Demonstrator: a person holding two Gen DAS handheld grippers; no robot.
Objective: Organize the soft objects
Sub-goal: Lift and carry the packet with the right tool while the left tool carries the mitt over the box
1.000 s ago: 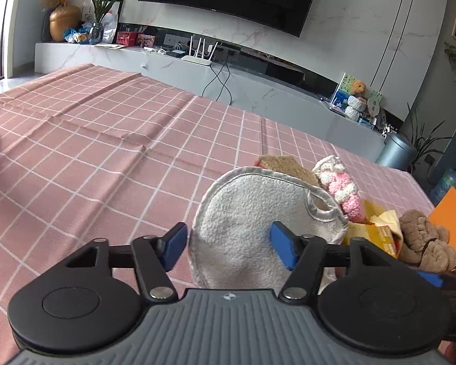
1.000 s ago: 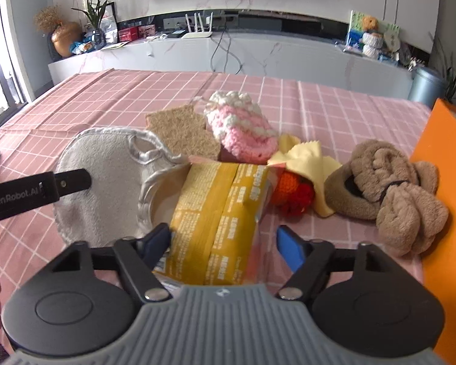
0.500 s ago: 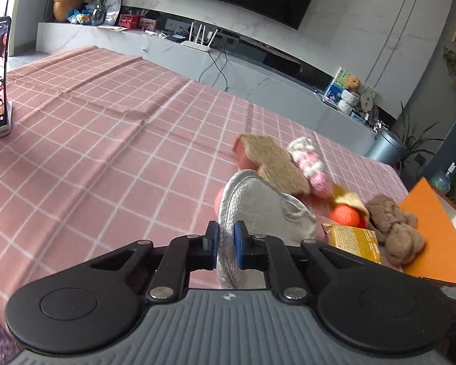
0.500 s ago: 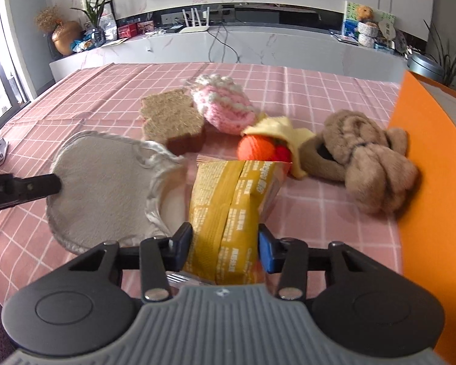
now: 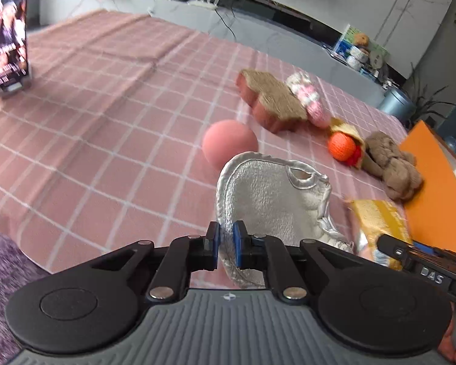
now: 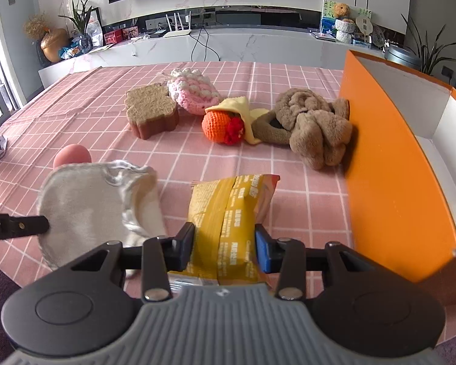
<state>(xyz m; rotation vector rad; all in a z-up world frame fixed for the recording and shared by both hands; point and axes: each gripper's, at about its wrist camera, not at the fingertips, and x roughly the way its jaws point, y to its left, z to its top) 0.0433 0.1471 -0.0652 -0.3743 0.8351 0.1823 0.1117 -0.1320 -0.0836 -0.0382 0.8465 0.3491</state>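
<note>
On my left view, the left gripper (image 5: pixel 226 243) is clenched on the near rim of the silver-edged grey pad (image 5: pixel 270 194), which stands up on edge from the jaws, low and centre. On my right view, the right gripper (image 6: pixel 225 245) has the yellow snack packet (image 6: pixel 228 219) between its pads, which press on its sides, and the jaws are closing on it.

For room: the whole left half of the pink checked surface (image 5: pixel 91 127) is bare cloth, with only a phone on a stand (image 5: pixel 7 42) near its upper-left edge. The near edge of the surface runs along the lower left, with purple carpet (image 5: pixel 3 261) below it. On the right the tall orange wall of the box (image 6: pixel 389 167) closes that side; its white interior shows beyond the rim.

In my way ahead: a pink ball (image 5: pixel 229 144) just beyond the pad. Further up, mid-frame, sit a brown-topped sponge (image 6: pixel 152 112), a pink and white knitted piece (image 6: pixel 194 91) touching it, an orange knitted ball (image 6: pixel 219 126) tucked under a yellow cloth (image 6: pixel 243 106), and a brown plush bundle (image 6: pixel 313 124) resting against the box wall.
</note>
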